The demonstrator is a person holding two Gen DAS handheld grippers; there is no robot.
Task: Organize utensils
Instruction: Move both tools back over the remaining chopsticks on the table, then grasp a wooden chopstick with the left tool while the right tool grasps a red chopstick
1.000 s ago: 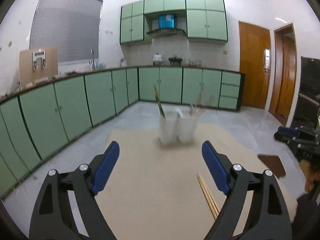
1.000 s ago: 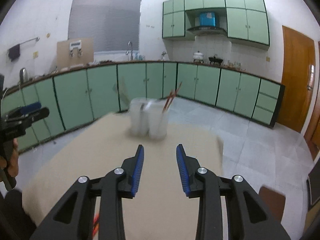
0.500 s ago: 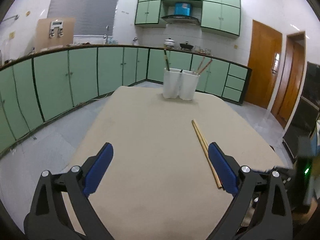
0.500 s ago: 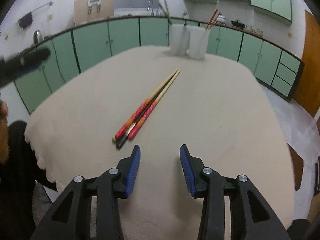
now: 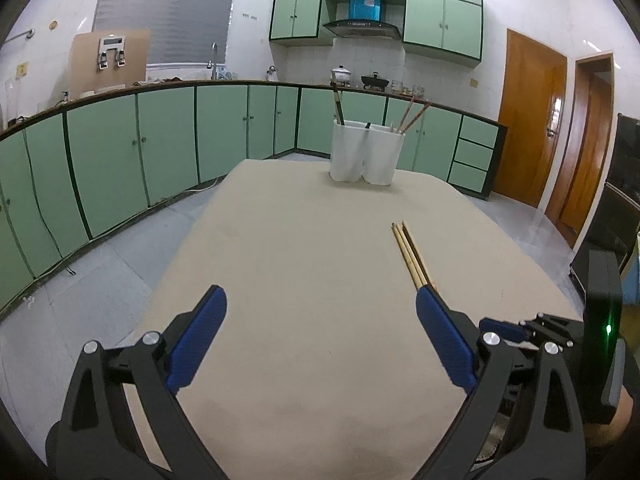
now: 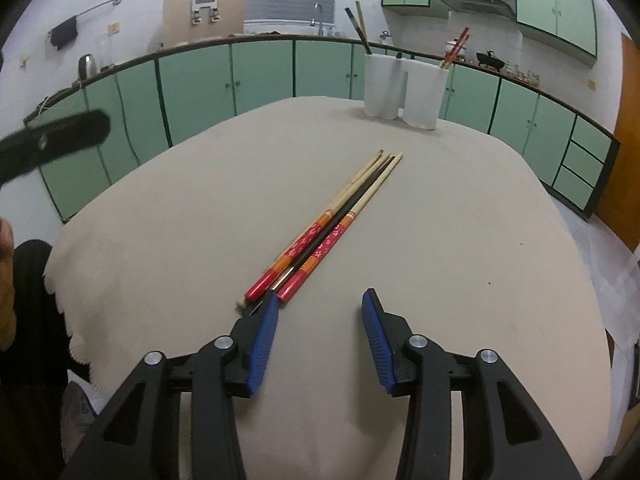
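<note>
Right gripper (image 6: 316,304): jaws parted, nothing between the blue pads, hovering over the near part of the table (image 6: 460,248). Its left pad sits just at the near ends of the chopsticks (image 6: 324,232), overlapping them in this view; contact cannot be confirmed.

Left gripper (image 5: 320,304): jaws spread wide, empty, above the beige cloth. In the left wrist view its right pad covers the near part of the same bundle (image 5: 412,254); only the pale tips show beyond it.

Chopsticks: a tight bundle lying flat near the middle of the table, sticks side by side and touching. Long axis runs diagonally in the right wrist view, thick ends toward the gripper at lower left, thin tips pointing away to upper right, roughly toward the holder. Two have red handles with orange bands and small pale flower marks, fading to cream shafts. One dark, thin stick lies between them. A plain pale stick lies on the left side.

Far edge of the table: white twin-cup holder (image 6: 404,94), upright. Left cup holds dark chopsticks leaning left; right cup holds red ones leaning right.

Beyond: green cabinets (image 6: 260,76) along the wall.
</note>
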